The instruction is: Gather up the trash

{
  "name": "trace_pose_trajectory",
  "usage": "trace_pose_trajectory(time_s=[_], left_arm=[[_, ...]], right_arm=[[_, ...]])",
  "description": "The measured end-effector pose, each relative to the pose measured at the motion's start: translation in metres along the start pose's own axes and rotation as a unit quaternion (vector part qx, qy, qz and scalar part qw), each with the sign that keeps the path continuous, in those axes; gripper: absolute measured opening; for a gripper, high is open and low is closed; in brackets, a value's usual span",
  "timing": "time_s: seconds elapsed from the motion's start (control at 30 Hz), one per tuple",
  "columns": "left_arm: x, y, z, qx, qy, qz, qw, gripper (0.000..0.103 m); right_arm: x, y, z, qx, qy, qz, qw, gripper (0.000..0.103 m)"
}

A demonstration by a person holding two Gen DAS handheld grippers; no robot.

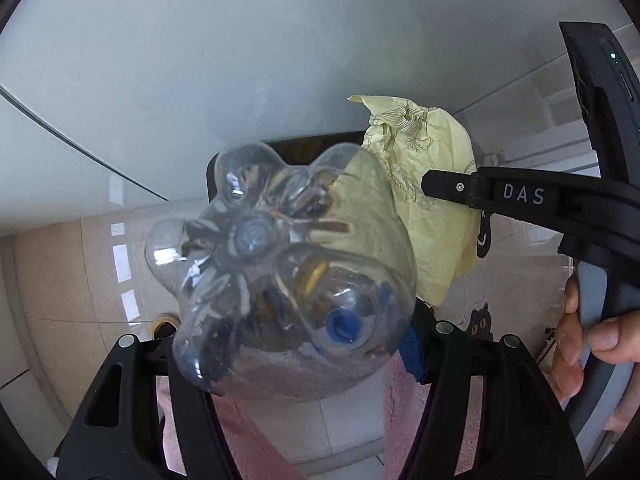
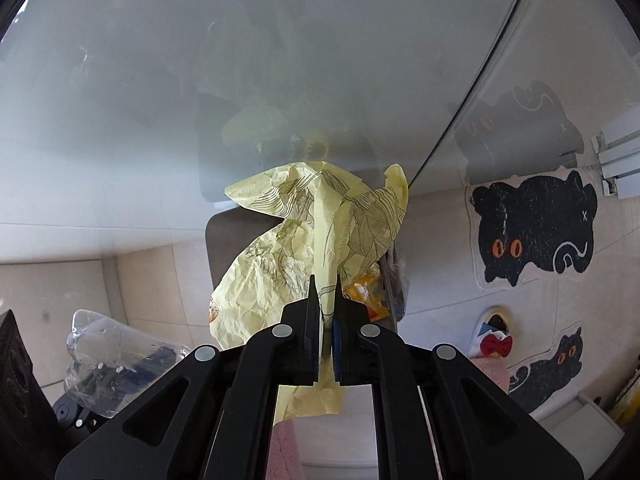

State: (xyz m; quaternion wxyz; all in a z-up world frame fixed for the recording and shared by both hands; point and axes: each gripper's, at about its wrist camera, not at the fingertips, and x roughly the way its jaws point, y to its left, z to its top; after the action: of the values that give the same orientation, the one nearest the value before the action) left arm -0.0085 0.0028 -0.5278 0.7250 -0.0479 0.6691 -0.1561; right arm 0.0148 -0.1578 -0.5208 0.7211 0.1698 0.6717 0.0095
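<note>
Holding a clear plastic bottle (image 1: 280, 280) between its black fingers, the left gripper (image 1: 304, 344) has the bottle's bumpy bottom close to the camera. The blue cap (image 1: 342, 326) shows through the plastic, down near the fingers. The bottle is up in the air, over the tiled floor (image 1: 60, 272).

The right gripper (image 2: 325, 292) is squeezed tight on a crumpled yellow paper (image 2: 280, 256) with thin drawn lines on it. The paper sticks up past the fingertips. It hangs over a dark bin (image 2: 224, 240), and some orange and yellow wrappers (image 2: 366, 292) show inside the bin, just beside the paper.

From the left camera, the yellow paper (image 1: 432, 200) is to the right of the bottle and behind it, with the right gripper (image 1: 452, 190) clamped on it. A person's hand (image 1: 580, 340) holds that gripper's handle.

On the floor to the right lie a black cat rug (image 2: 532, 228) and a smaller one (image 2: 548, 368).
</note>
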Motion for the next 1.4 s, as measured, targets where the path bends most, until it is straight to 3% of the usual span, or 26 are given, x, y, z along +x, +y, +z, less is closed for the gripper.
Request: trace_pose_trajectory(time_s=[0.33,0.37,0.4,0.47,0.57,0.63,0.73,0.8,1.07,1.4], left_arm=[[-0.004,0.002,-0.001,-0.006,-0.002,-0.004,1.0,0.062],[-0.007,0.003,0.001,-0.007,-0.001,-0.002,1.0,0.062],[-0.008,0.004,0.001,-0.007,-0.001,-0.001,1.0,0.063],[-0.011,0.004,0.002,-0.008,-0.004,0.0,1.0,0.066],[-0.021,0.002,0.004,-0.008,-0.013,0.006,0.9999,0.082],[-0.028,0.002,0.005,-0.011,-0.017,0.012,0.9997,0.094],[-0.033,0.003,0.007,-0.017,-0.016,0.011,0.9997,0.095],[-0.038,0.003,0.008,-0.022,-0.014,0.012,0.9996,0.095],[-0.084,-0.009,0.006,-0.03,-0.041,0.011,0.9986,0.095],[-0.186,-0.035,-0.008,-0.024,-0.108,0.002,0.9938,0.095]], right_arm=[[0.005,0.002,0.01,0.021,0.012,0.014,1.0,0.011],[0.005,0.001,0.01,0.025,0.012,0.015,0.999,0.019],[0.004,0.0,0.01,0.029,0.008,0.019,0.999,0.04],[-0.001,-0.001,0.011,0.036,-0.006,0.027,0.999,0.073],[-0.006,0.003,0.013,0.034,-0.008,0.026,0.999,0.072],[-0.008,0.002,0.013,0.038,-0.01,0.026,0.999,0.078],[-0.016,0.002,0.012,0.035,-0.012,0.022,0.999,0.087],[-0.025,0.003,0.01,0.029,-0.013,0.018,0.999,0.098],[-0.086,0.001,-0.001,0.006,-0.031,0.019,0.999,0.1],[-0.186,0.009,-0.029,-0.036,-0.059,0.018,0.997,0.1]])
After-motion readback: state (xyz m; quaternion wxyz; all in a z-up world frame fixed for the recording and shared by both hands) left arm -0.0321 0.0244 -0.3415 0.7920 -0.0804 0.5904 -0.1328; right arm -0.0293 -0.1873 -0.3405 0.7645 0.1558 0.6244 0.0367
